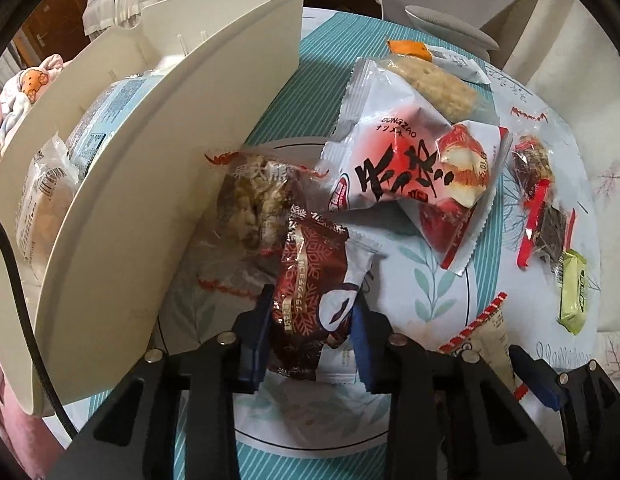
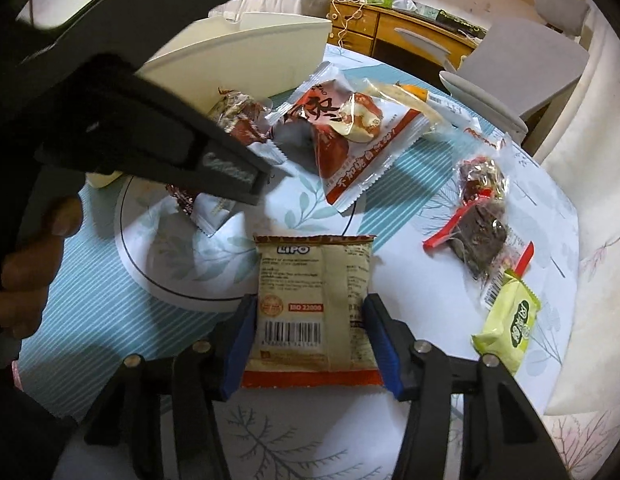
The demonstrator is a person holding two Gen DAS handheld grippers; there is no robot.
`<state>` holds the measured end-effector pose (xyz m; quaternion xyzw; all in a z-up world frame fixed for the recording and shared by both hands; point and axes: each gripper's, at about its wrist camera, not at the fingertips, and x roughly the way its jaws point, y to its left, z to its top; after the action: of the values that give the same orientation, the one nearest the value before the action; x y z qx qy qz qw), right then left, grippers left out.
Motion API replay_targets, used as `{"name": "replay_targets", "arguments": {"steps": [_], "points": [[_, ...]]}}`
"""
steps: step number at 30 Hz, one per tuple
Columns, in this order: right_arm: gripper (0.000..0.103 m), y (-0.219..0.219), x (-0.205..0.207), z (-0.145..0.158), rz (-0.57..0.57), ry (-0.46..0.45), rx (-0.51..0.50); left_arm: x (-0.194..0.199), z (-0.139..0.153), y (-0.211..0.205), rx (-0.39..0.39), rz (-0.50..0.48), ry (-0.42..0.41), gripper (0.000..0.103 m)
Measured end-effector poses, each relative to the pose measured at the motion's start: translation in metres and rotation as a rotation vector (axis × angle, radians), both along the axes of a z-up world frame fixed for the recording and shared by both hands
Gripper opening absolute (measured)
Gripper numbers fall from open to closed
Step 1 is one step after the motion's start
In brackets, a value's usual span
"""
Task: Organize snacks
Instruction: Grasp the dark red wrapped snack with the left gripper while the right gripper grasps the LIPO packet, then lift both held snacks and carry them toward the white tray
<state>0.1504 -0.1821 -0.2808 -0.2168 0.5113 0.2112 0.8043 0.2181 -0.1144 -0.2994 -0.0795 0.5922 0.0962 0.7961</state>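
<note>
Your left gripper pinches a crinkly maroon foil pack; your right gripper clamps a flat beige LIPO packet on the leaf-print tablecloth. Beyond, a white plastic bin holds clear-wrapped packs, their contents unreadable.

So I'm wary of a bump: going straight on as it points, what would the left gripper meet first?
Probably the dark red snowflake packet already between its fingers, then the table underneath; depth is unclear.
</note>
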Motion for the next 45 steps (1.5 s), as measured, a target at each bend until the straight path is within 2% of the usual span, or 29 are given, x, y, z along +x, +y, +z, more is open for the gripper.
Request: {"name": "replay_targets", "arguments": {"steps": [8, 16, 21, 24, 30, 34, 38, 45], "points": [[0.048, -0.005, 0.009, 0.008, -0.139, 0.116, 0.068, -0.019, 0.002, 0.008, -0.032, -0.021, 0.061, 0.030], [0.047, 0.007, -0.008, 0.014, -0.184, 0.214, 0.047, -0.051, 0.024, 0.008, -0.051, -0.091, 0.092, 0.030], [0.046, 0.014, -0.023, 0.019, -0.236, 0.282, 0.061, -0.066, 0.053, 0.009, -0.056, -0.174, 0.053, 0.030], [0.046, 0.016, -0.031, 0.028, -0.286, 0.306, 0.104, -0.069, 0.070, 0.013, -0.060, -0.221, 0.027, 0.030], [0.046, 0.017, -0.048, 0.032, -0.388, 0.382, 0.207, -0.085, 0.113, 0.039, -0.061, -0.266, -0.094, 0.030], [0.046, 0.020, -0.049, 0.039, -0.416, 0.368, 0.232, -0.089, 0.131, 0.061, -0.098, -0.247, -0.176, 0.030], [0.046, 0.032, -0.047, 0.053, -0.413, 0.314, 0.234, -0.094, 0.145, 0.086, -0.148, -0.249, -0.230, 0.030], [0.046, 0.062, -0.038, 0.076, -0.443, 0.205, 0.235, -0.096, 0.175, 0.127, -0.225, -0.344, -0.347, 0.030]]}}
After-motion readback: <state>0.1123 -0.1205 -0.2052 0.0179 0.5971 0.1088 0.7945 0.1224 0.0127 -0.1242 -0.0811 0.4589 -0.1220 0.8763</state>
